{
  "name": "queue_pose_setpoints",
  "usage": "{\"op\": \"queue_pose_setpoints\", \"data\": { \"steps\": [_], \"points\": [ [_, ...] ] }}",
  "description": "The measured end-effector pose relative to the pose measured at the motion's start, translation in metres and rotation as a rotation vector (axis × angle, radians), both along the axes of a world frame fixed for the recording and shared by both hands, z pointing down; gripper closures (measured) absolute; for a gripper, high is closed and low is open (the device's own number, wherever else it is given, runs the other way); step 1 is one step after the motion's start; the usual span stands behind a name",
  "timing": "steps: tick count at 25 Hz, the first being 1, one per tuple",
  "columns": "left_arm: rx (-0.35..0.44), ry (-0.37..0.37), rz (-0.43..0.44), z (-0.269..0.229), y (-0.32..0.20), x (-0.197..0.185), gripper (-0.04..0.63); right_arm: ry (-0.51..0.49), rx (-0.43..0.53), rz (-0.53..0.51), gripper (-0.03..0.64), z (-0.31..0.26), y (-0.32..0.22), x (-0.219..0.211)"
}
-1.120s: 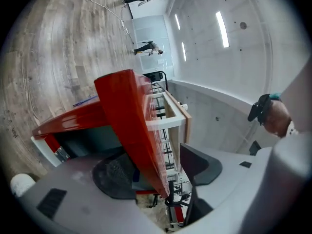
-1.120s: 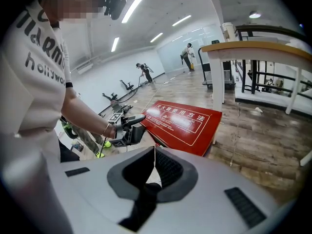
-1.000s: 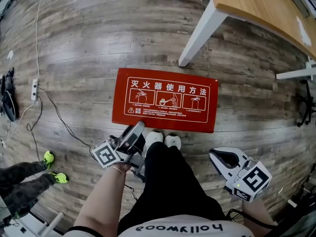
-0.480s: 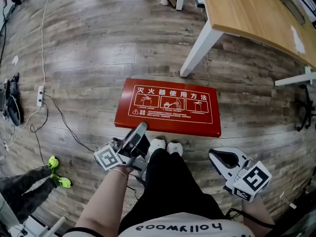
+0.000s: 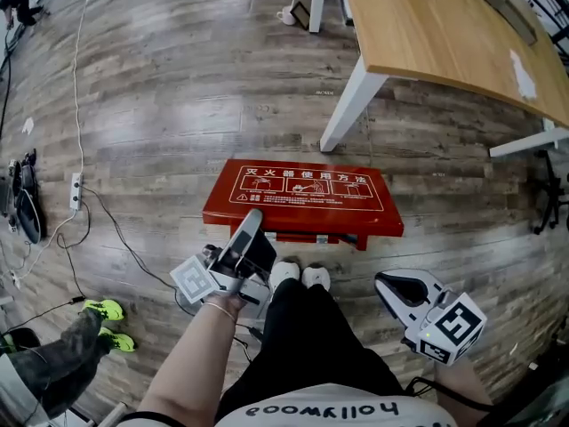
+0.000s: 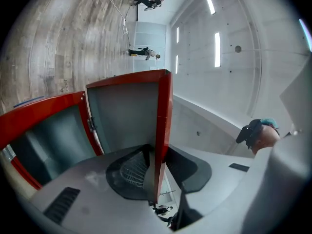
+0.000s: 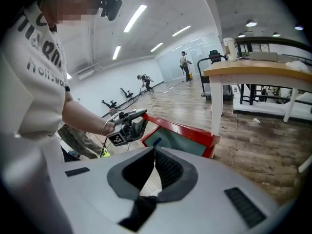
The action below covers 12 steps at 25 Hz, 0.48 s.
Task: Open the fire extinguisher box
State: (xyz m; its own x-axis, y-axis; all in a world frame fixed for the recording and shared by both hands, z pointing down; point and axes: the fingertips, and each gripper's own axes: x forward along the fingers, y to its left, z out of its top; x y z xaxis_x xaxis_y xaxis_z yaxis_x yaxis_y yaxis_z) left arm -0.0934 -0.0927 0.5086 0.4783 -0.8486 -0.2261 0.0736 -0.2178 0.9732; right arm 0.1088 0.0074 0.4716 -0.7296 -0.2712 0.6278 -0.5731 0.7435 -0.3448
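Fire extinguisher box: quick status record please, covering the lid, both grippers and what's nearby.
lid: red, near edge lifted off the box, part open
left gripper: jaws just closed further, clamped on the lid's edge
right gripper: shut, empty, off to the side
nearby: table leg behind the box, wooden floor

1. The red flat metal box lid [image 5: 302, 198] has big white Chinese words: "灭火器使用方法". Under them are three small white drawings and a tiny warning triangle. The little lines of print there are too small to read.
2. The person's white shirt [image 5: 320, 410] says "hollywood" in black letters, upside down in the head view.
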Motion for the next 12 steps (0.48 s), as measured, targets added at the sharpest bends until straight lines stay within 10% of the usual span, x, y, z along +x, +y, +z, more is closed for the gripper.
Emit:
{"op": "queue_pose_setpoints", "data": {
  "steps": [12],
  "points": [
    [-0.055, 0.027, -0.010, -0.021, -0.056, -0.006, 0.480, -0.012, 0.005, 0.056, 0.606, -0.011, -0.007, 0.004]
  ]
}}
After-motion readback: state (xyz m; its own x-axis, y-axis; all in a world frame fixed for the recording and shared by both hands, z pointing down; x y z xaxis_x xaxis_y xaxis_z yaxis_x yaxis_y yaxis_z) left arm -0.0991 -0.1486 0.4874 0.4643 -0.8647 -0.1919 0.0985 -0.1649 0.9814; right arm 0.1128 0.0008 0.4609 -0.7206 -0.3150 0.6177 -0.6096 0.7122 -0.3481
